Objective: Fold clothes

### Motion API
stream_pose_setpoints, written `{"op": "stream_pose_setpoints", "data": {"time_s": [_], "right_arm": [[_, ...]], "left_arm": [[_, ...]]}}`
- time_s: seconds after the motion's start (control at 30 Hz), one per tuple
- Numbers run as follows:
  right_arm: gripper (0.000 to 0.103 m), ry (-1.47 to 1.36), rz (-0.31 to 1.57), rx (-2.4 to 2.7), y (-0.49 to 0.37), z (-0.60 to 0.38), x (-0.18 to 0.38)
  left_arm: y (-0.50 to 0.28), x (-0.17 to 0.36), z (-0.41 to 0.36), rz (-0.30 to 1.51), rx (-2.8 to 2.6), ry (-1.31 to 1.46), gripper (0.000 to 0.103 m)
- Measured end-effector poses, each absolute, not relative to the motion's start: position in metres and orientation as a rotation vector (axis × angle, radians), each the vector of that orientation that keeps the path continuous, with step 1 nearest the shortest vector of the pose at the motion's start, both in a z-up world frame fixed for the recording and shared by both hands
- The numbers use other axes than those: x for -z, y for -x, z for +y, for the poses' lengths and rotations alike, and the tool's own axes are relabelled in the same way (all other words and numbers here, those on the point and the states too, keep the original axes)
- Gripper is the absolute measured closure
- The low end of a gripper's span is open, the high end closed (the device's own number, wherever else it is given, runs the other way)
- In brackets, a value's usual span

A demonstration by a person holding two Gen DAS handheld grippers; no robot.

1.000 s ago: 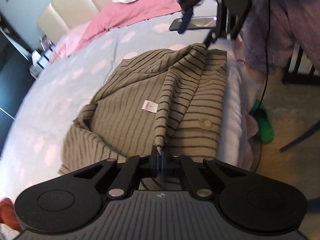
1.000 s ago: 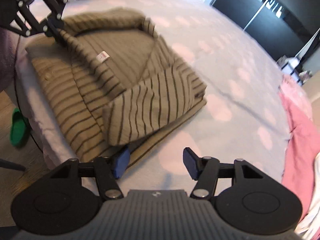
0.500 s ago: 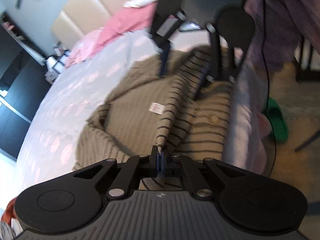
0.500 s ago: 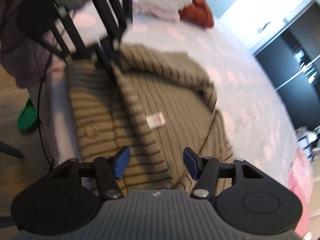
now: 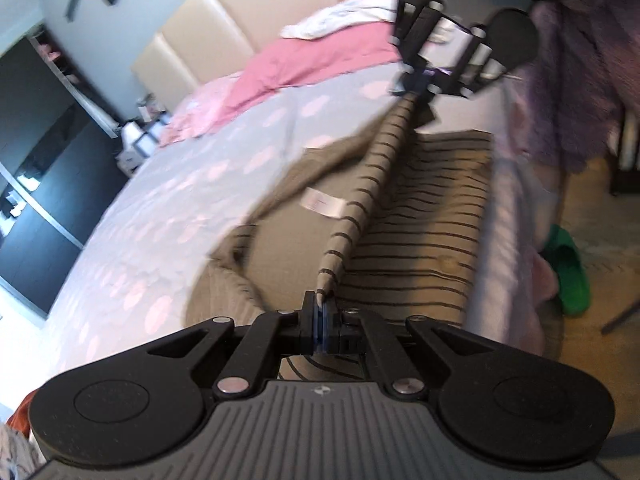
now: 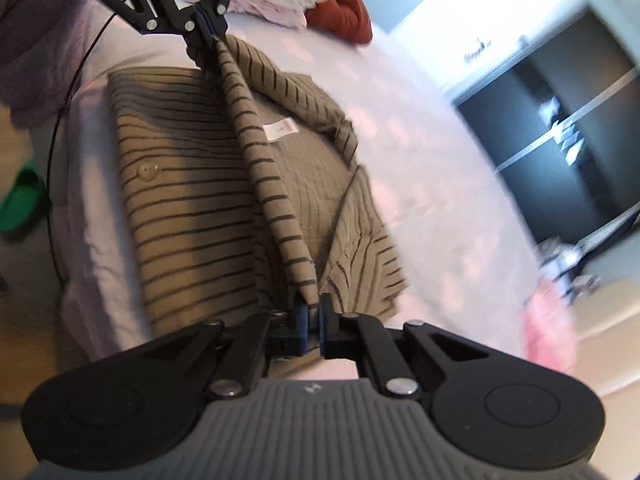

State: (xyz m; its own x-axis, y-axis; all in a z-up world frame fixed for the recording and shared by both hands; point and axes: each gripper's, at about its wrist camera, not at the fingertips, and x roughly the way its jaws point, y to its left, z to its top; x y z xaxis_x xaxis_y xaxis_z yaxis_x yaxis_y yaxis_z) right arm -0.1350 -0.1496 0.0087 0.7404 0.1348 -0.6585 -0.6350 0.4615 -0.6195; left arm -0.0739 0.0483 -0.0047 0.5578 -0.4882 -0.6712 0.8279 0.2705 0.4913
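Observation:
An olive striped shirt (image 5: 420,216) lies partly folded on the bed near its edge, with a white label (image 5: 322,204) showing; it also shows in the right wrist view (image 6: 188,184). My left gripper (image 5: 320,312) is shut on one end of the shirt's folded edge. My right gripper (image 6: 314,312) is shut on the other end. The edge is stretched taut between them, lifted above the shirt. Each gripper shows in the other's view: the right gripper (image 5: 416,88) and the left gripper (image 6: 204,20).
The grey bedspread (image 5: 192,184) with pink spots extends left. A pink blanket (image 5: 312,56) and white cloth lie by the headboard. A green slipper (image 5: 568,272) is on the floor. Folded clothes and an orange garment (image 6: 344,12) sit at the bed's far end.
My right gripper came in over the shirt and shut on the far end of the folded edge. Both grippers now hold that edge lifted and taut.

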Motion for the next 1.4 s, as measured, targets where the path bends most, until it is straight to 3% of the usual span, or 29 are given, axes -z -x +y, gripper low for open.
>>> {"op": "stream_pose_setpoints", "data": {"time_s": [0.27,0.33,0.4,0.43,0.57,0.63,0.9,1.4], "right_arm": [[0.097,1.064,0.659,-0.579,0.143,-0.142,0.029],[0.088,1.064,0.662,-0.583,0.143,-0.139,0.032],[0.077,1.074,0.661,-0.585,0.142,-0.139,0.033],[0.072,1.072,0.655,-0.582,0.145,-0.144,0.028],[0.066,0.946,0.6,-0.574,0.154,-0.161,-0.002],[0.062,0.861,0.569,-0.568,0.155,-0.165,-0.013],[0.064,0.637,0.589,-0.434,0.103,-0.158,-0.027],[0.064,0.322,0.706,-0.2,0.05,-0.173,-0.004]], "left_arm": [[0.077,0.041,0.047,0.53,0.974,-0.993,0.103],[0.072,0.044,0.048,0.583,0.974,-0.965,0.101],[0.072,0.038,0.053,0.593,0.968,-0.929,0.096],[0.073,0.032,0.056,0.595,0.968,-0.905,0.087],[0.077,0.004,0.071,0.584,0.971,-0.764,0.063],[0.075,-0.007,0.074,0.577,0.942,-0.695,0.063],[0.049,-0.027,0.068,0.574,0.786,-0.523,0.063],[-0.012,0.013,0.035,0.645,0.523,-0.474,0.063]]}}
